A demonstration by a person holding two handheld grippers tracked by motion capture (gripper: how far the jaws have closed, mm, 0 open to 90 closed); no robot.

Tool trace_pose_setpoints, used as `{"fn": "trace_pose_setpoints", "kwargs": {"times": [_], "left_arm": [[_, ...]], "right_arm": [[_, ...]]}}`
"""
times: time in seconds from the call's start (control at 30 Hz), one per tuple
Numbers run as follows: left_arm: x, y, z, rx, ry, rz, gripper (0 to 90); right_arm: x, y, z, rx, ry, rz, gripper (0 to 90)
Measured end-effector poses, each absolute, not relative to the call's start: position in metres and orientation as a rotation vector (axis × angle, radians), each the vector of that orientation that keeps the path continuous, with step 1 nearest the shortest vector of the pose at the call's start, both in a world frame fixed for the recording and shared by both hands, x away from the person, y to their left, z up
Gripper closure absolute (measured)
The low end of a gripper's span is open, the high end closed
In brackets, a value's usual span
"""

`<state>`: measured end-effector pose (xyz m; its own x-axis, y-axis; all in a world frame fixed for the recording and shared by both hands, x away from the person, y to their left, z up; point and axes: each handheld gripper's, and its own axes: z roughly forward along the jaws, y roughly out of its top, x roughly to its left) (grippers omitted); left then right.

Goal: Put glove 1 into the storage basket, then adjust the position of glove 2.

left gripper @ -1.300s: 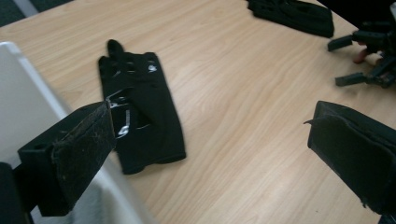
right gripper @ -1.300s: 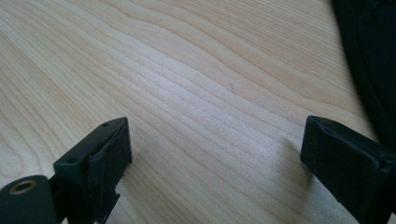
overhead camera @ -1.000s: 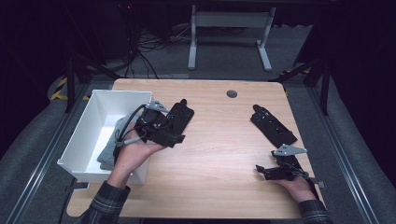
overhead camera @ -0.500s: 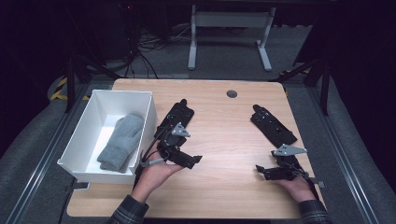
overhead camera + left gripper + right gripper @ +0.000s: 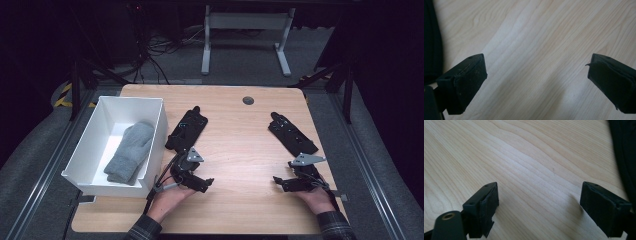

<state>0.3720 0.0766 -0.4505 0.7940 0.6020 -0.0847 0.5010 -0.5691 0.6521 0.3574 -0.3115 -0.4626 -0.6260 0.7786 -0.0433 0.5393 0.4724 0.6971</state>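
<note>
My left gripper (image 5: 209, 182) lies low over the wooden table (image 5: 240, 145), just right of the white bin (image 5: 156, 131), jaws pointing right. In the left gripper view it (image 5: 536, 82) stands open over bare wood. My right gripper (image 5: 276, 181) rests near the front right, jaws pointing left. Its jaws have just been closing a little, and in the right gripper view it (image 5: 539, 210) is still open with nothing between the pads. A grey knitted mitten (image 5: 131, 151) lies inside the bin.
Two flat black cradles lie on the table, one (image 5: 187, 129) behind my left gripper and one (image 5: 292, 134) behind my right gripper. A dark round grommet (image 5: 248, 100) sits near the far edge. Bare wood separates the two grippers.
The left hand has come down and forward from beside the bin to the table's front, uncovering the mitten. The right hand has stayed where it was.
</note>
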Motion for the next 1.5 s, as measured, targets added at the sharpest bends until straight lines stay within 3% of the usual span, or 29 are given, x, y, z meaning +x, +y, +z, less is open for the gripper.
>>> {"fn": "trace_pose_setpoints", "kwargs": {"times": [0.13,0.27,0.47,0.5,0.63,1.07,1.5], "left_arm": [[0.372,0.078,-0.460,2.305,0.824,0.178,1.4],[0.372,0.080,-0.469,2.322,0.836,0.175,0.0],[0.368,0.082,-0.472,2.345,0.787,0.256,0.0],[0.367,0.083,-0.474,2.332,0.786,0.256,0.0],[0.365,0.088,-0.478,2.284,0.758,0.270,0.0],[0.366,0.092,-0.477,2.315,0.696,0.239,0.0],[0.363,0.094,-0.478,2.292,0.709,0.255,0.4]], "right_arm": [[0.361,-0.309,-0.459,1.102,2.383,0.942,20.7],[0.364,-0.310,-0.453,1.089,2.383,0.983,32.8],[0.370,-0.311,-0.441,1.069,2.351,1.042,68.5],[0.370,-0.311,-0.441,1.069,2.351,1.042,68.5],[0.379,-0.312,-0.428,1.060,2.322,1.038,89.1],[0.416,-0.340,-0.414,1.148,2.298,1.025,90.0],[0.452,-0.377,-0.430,1.279,2.247,0.887,90.0]]}}
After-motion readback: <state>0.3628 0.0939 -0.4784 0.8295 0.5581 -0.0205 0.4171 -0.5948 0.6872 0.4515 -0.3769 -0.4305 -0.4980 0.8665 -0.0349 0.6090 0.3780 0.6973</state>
